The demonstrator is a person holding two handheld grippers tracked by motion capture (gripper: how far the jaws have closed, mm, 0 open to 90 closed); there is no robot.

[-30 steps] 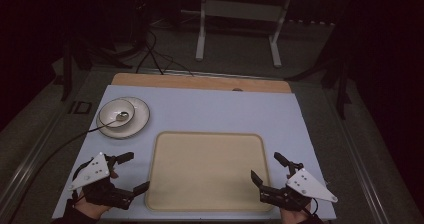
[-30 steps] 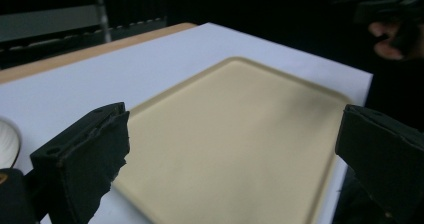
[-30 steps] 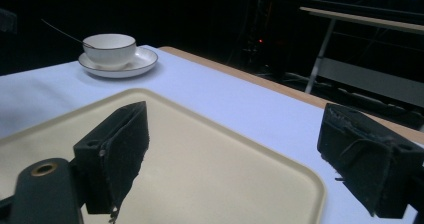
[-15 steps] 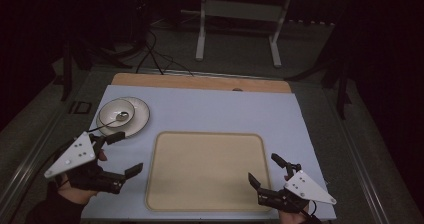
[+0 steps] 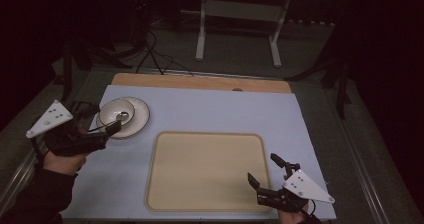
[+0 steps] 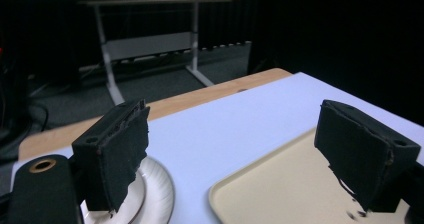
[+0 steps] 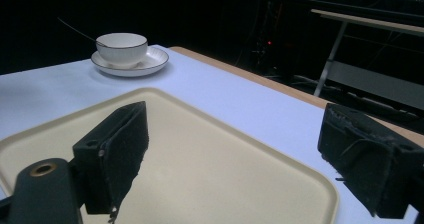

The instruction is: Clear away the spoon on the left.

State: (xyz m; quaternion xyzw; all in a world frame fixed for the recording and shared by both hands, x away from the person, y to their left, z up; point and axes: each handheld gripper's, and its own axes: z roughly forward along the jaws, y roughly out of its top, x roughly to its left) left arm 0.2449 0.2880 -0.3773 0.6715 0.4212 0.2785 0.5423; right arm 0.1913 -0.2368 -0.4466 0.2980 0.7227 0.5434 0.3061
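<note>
A white bowl [image 5: 116,111] with a spoon in it rests on a white saucer [image 5: 137,119] at the left of the pale blue table top [image 5: 215,109]. My left gripper [image 5: 102,118] is open, its jaws just left of the saucer and above its rim. From the left gripper view the saucer [image 6: 157,189] lies under the left jaw of that gripper [image 6: 240,159]. A beige tray [image 5: 205,169] lies in the near middle, bare. My right gripper [image 5: 266,170] is open over the tray's near right corner. The right gripper view looks past its gripper [image 7: 240,159] across the tray [image 7: 200,144] to the bowl [image 7: 121,46].
A wooden strip [image 5: 200,81] runs along the table's far edge. Beyond it stands a metal table frame [image 5: 202,34] on a dark floor with cables [image 5: 150,54]. The blue surface right of the tray and behind it is bare.
My left gripper has moved away from the near edge, forward and left, up to the saucer. The right gripper has hardly shifted and stays open.
</note>
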